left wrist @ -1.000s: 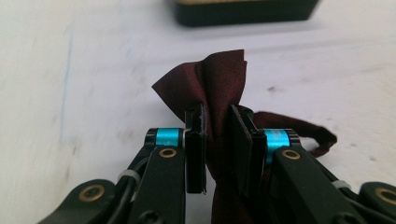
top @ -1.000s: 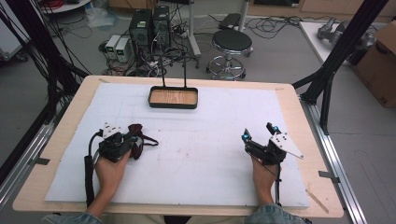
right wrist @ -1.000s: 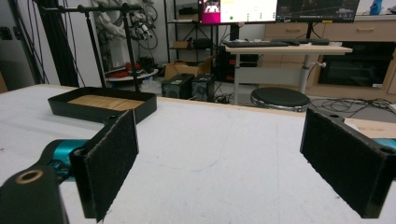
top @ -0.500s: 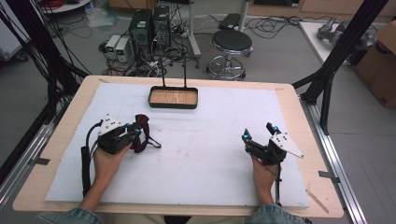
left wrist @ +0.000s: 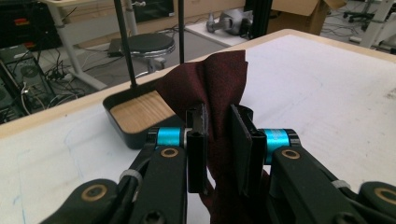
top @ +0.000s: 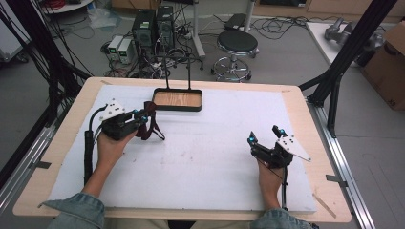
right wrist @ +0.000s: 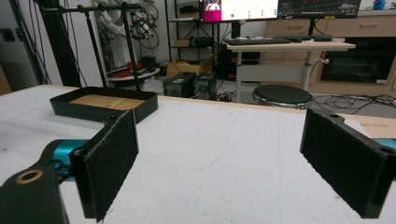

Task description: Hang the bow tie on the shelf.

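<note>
One dark red cloth [left wrist: 219, 93] is the thing I work with now, and my left gripper [left wrist: 218, 140] is clamped on it: the two pads squeeze a bunched fold, and the rest of the cloth stands up above the jaws and hangs below them. In the high view the cloth [top: 150, 121] hangs above the white table cover [top: 215, 157], just beside the black tray [top: 177, 99] with the wooden bottom. I judge the step in hand is carrying the cloth toward this tray. The next move needs me to bring the cloth over the tray wall before I let go. My right gripper [top: 266, 138] rests well apart, jaws wide, holding nothing.
</note>
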Tool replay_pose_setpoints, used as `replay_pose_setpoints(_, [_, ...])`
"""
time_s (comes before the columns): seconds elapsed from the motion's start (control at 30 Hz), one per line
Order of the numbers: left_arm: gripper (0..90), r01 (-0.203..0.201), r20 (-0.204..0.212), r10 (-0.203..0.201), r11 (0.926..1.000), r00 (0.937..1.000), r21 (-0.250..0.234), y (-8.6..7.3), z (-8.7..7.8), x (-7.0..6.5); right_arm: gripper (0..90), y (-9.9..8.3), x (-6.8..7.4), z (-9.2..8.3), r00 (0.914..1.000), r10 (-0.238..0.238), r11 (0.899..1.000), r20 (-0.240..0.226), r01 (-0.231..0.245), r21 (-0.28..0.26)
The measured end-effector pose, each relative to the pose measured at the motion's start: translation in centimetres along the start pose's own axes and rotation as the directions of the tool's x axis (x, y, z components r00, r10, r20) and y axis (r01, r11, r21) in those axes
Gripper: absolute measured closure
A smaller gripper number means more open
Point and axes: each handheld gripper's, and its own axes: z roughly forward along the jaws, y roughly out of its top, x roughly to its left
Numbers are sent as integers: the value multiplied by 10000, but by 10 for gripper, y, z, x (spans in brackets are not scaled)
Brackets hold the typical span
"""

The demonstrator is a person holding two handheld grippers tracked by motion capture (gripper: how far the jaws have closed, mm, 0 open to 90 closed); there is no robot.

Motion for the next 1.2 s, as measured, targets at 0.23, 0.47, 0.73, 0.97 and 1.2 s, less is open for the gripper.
replay_pose_setpoints(0.23, [767, -120, 209, 124, 9997, 9997, -203, 25, 12, 16, 105, 0, 0, 0, 10000, 40, 10000, -3, -40, 6])
replay_pose_setpoints(0.47, [767, -406, 236, 413, 9987, 9989, -305, 53, 26, 32, 106, 0, -1, 0, 10000, 76, 10000, -26, -76, 29])
replay_pose_setpoints(0.73, [767, -536, 27, 538, 9977, 9986, -404, 75, 38, 50, 106, -1, -1, 1, 9998, 133, 9999, -122, -132, 66])
replay_pose_setpoints(0.97, [766, -868, -26, 868, 9943, 9962, -627, 93, 44, 58, 106, -1, -1, 2, 9996, 172, 9998, -202, -170, 128])
replay_pose_setpoints(1.2, [766, -858, -235, 845, 9941, 9961, -662, 100, 52, 67, 106, -1, -1, 2, 9995, 146, 9998, -275, -143, 110])
